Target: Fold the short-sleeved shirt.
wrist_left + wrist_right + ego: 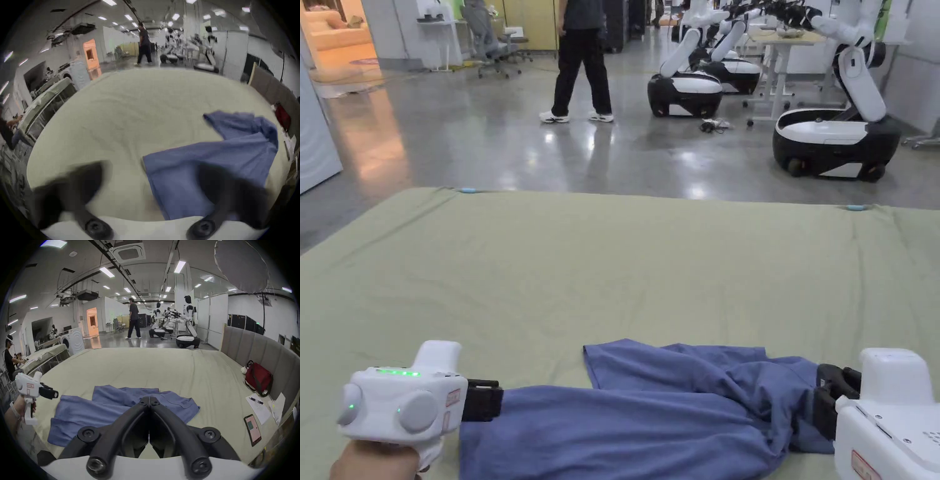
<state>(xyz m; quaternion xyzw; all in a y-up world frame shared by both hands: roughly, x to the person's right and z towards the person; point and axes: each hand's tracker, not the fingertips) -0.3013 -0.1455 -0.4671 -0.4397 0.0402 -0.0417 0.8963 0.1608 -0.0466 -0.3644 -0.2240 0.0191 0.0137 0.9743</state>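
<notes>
A blue short-sleeved shirt [650, 412] lies crumpled near the front edge of the green bed sheet [612, 262]. My left gripper [494, 400] hovers at the shirt's left edge. In the left gripper view its jaws stand wide apart [149, 186], blurred, with the edge of the shirt [211, 162] under the right-hand jaw. My right gripper [822, 400] is at the shirt's right end, where the cloth bunches toward it. In the right gripper view its jaws meet at the tips [148, 400] on the shirt [105, 408], and the left gripper [55, 394] shows at far left.
On the bed's right side lie a red bag [258, 379], papers with a pen [258, 408] and a phone [252, 429], beside a grey padded headboard [253, 347]. A person [581, 56] walks on the floor beyond, near wheeled robots [831, 131]. Another table [47, 353] stands left.
</notes>
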